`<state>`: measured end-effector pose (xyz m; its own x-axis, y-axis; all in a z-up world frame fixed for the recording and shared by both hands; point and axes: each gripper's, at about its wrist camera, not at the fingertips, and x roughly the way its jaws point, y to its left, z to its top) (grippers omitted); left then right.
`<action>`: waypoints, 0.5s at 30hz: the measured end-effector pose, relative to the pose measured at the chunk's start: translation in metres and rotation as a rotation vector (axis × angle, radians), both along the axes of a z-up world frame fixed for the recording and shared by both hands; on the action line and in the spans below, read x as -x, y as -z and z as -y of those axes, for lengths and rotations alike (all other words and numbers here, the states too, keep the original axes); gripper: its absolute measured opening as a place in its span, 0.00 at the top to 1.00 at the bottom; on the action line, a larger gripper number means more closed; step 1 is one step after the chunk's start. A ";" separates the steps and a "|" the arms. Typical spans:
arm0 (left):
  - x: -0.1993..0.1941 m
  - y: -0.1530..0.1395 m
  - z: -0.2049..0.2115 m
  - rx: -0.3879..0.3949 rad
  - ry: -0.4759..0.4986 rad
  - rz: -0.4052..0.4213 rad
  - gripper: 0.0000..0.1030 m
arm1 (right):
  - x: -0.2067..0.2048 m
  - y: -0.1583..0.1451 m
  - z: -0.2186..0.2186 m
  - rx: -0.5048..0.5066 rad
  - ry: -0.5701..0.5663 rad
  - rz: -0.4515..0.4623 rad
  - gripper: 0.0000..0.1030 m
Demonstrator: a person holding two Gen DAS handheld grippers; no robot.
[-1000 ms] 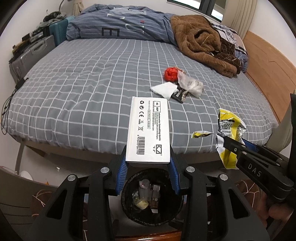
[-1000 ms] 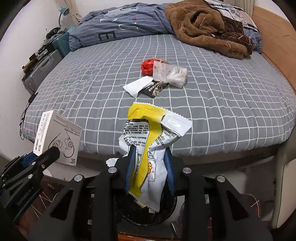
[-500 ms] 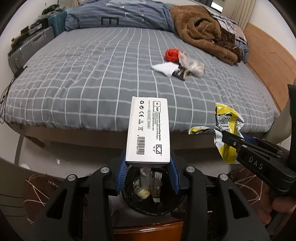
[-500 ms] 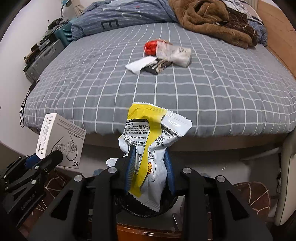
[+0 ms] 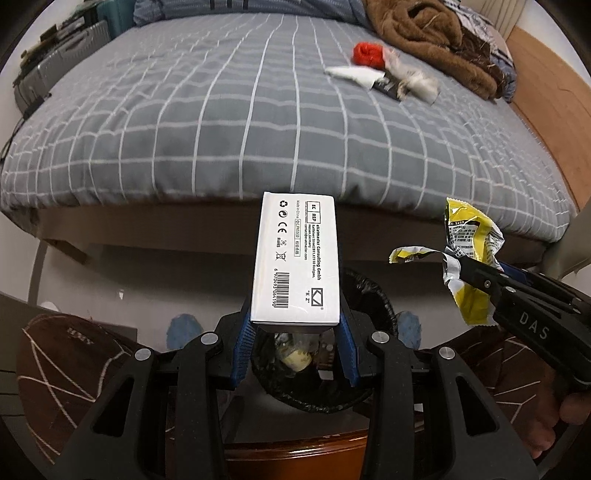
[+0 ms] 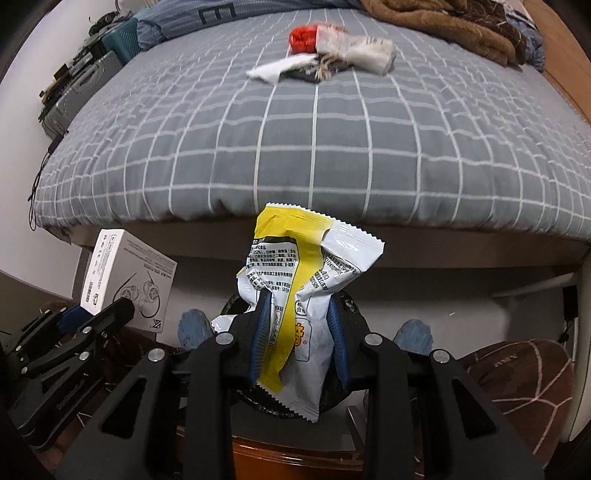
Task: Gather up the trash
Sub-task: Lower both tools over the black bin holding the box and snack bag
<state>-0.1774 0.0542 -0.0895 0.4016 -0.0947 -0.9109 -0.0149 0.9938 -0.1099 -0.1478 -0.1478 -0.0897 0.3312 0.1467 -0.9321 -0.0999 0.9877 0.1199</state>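
Jaws on both sides are clamped on trash right now. Left gripper (image 5: pixel 295 328) has its blue pads squeezing the near end of a white cardboard box (image 5: pixel 296 258), the kind with a barcode and CE marks printed on the side facing up, and the box sticks out forward toward the bed. Right gripper (image 6: pixel 295 328) is pinching a crumpled yellow and white snack wrapper (image 6: pixel 295 295), which flops up above the pads and hangs down below them too.

Both are held just over a round black trash bin (image 5: pixel 373 291) lined with a black bag, sitting on the floor at the near side of the bed. You can see some junk already in it, a pale roundish thing and a couple of small items, hard to say what exactly. From the right wrist view the bin's rim (image 6: pixel 351 299) peeks out behind the wrapper, and the box shows up off to the left.

Further off on the grey checked bedspread (image 5: pixel 221 122) there's a small pile of trash lying together: a red crumpled wad (image 5: pixel 367 53), a white tissue (image 5: pixel 354 74), a dark wrapper and a whitish plastic bag (image 6: pixel 358 46), all touching or overlapping. A brown fuzzy blanket (image 5: pixel 424 33) is bunched at the far right of the bed.
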 end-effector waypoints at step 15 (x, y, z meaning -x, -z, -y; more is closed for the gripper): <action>-0.015 0.073 -0.004 0.010 0.001 -0.115 0.63 | -0.002 0.073 -0.014 0.024 -0.023 -0.131 0.72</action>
